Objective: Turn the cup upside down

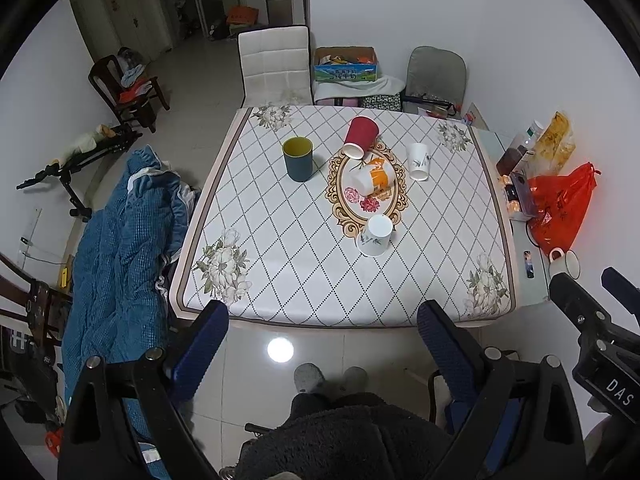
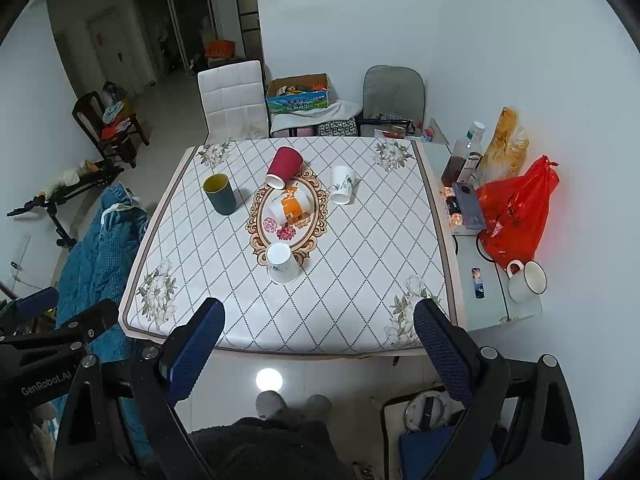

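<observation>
Several cups stand on the table (image 1: 280, 272) (image 2: 352, 312). A dark teal cup with a yellow inside (image 1: 298, 159) (image 2: 220, 193) stands upright at the left. A red paper cup (image 1: 360, 137) (image 2: 283, 167) leans tilted. A white and orange cup (image 1: 372, 180) (image 2: 289, 208) lies on its side in the middle. Two white flower-print cups stand upside down, one at the back right (image 1: 418, 161) (image 2: 342, 184), one nearer me (image 1: 375, 235) (image 2: 282, 262). My left gripper (image 1: 322, 316) and right gripper (image 2: 318, 314) are open and empty, held off the table's near edge.
A side table at the right holds a red plastic bag (image 1: 560, 204) (image 2: 516, 208), a white mug (image 1: 566, 264) (image 2: 526, 280), bottles and a phone (image 2: 468, 204). Chairs (image 1: 276, 64) and a cardboard box (image 1: 346, 64) stand behind the table. A blue quilt (image 1: 120, 240) lies at the left.
</observation>
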The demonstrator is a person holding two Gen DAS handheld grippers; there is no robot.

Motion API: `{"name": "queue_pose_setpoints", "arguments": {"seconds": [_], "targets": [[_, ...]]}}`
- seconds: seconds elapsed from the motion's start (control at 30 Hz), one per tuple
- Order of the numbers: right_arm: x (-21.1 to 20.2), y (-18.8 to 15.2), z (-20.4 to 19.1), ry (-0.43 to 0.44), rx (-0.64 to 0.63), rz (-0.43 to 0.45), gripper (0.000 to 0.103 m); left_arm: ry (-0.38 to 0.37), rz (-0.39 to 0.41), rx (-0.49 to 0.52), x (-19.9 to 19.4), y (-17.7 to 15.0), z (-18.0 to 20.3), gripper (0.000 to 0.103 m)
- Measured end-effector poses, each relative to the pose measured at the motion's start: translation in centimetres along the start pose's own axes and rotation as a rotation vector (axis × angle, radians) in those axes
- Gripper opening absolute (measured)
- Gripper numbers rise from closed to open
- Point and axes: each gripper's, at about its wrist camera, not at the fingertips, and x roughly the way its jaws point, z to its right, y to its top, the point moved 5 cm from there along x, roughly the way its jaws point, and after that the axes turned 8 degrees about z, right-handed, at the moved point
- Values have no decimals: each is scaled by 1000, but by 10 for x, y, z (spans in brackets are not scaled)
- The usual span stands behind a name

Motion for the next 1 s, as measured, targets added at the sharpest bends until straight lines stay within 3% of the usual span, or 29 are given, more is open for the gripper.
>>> {"name": "queue_pose_setpoints", "arguments": {"seconds": [1.0], "targets": [[-10,-13,-2,27,-25,-4,98,23,20,-9,-8,0,-3,97]]}}
